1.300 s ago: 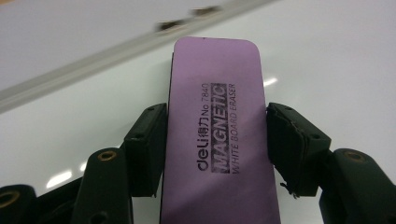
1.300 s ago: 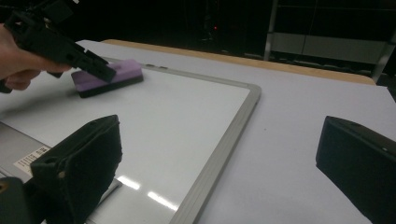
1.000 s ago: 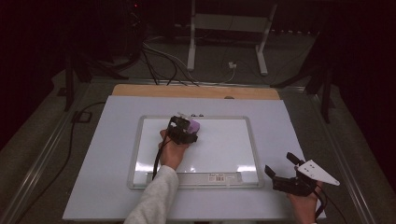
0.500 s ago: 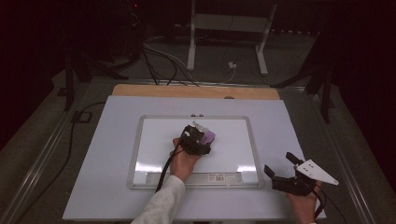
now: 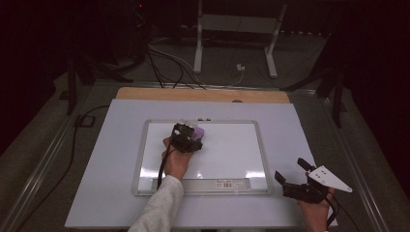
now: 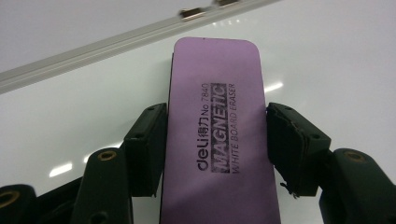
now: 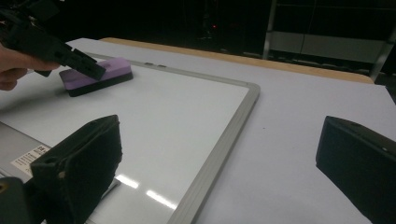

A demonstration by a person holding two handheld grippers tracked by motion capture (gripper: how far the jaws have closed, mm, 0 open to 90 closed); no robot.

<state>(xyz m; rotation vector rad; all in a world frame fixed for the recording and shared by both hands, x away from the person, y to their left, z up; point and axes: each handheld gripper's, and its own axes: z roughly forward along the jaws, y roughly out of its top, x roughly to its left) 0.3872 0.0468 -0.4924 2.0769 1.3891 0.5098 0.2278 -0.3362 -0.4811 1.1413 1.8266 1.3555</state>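
Left gripper (image 5: pixel 189 137) is clamped across the width of a purple rectangular magnetic whiteboard eraser (image 6: pixel 217 135); both pads press on its long sides, jaws partly closed to the eraser's width. Eraser lies flat on the white, silver-framed whiteboard (image 5: pixel 232 154), in the upper left part of the board, near the top frame edge and the two small clips there. In the right gripper view the eraser (image 7: pixel 95 76) sits on the board face with the left gripper's black jaw over it and the person's hand just behind. Right gripper (image 5: pixel 296 176) is off the board, over the pale table sheet (image 5: pixel 111 164) just beside the board's lower right corner; jaws spread wide, nothing between them. Whiteboard surface looks clean, with a label strip along its near edge.
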